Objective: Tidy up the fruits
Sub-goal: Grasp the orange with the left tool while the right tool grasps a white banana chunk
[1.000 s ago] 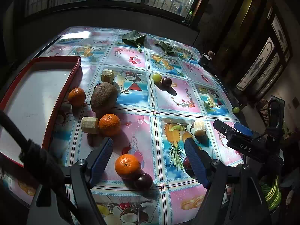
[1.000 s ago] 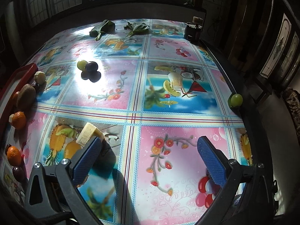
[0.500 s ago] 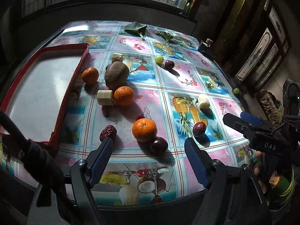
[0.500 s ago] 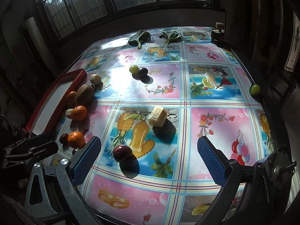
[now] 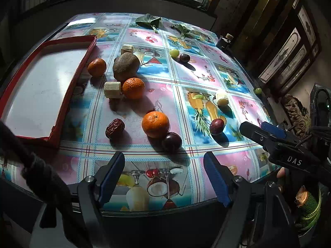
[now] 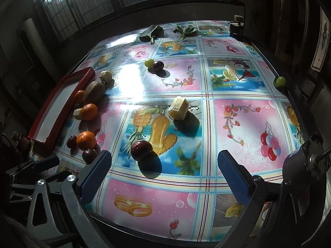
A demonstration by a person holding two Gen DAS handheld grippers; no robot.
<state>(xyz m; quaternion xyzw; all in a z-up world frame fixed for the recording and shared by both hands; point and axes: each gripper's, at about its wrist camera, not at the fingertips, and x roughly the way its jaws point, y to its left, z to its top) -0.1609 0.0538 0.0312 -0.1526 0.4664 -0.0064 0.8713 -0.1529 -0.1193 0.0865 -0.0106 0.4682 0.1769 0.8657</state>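
Fruit lies scattered on a patterned tablecloth. In the left wrist view I see three oranges, the nearest orange point(image 5: 155, 124) beside a dark plum point(image 5: 171, 142), a red date point(image 5: 115, 128), a brown kiwi point(image 5: 126, 67) and banana chunks point(image 5: 112, 90). A red-rimmed tray point(image 5: 68, 95) with a bare white floor sits at the left. My left gripper point(image 5: 164, 177) hangs open over the table's near edge, nothing between its fingers. In the right wrist view my right gripper point(image 6: 163, 177) is open just short of another plum point(image 6: 141, 150); a banana piece point(image 6: 178, 108) lies beyond it.
A green grape point(image 6: 280, 81) rests at the table's right edge. Another grape and a plum point(image 6: 158, 65) sit mid-table, green leaves point(image 6: 152, 32) and a small dark jar point(image 6: 236, 29) at the far end. A hand in a green knit sleeve point(image 5: 308, 208) holds the right gripper.
Both grippers have pulled back toward the table's near edge and risen, so more of the table and fruit shows. Both stay open and no fruit has moved.
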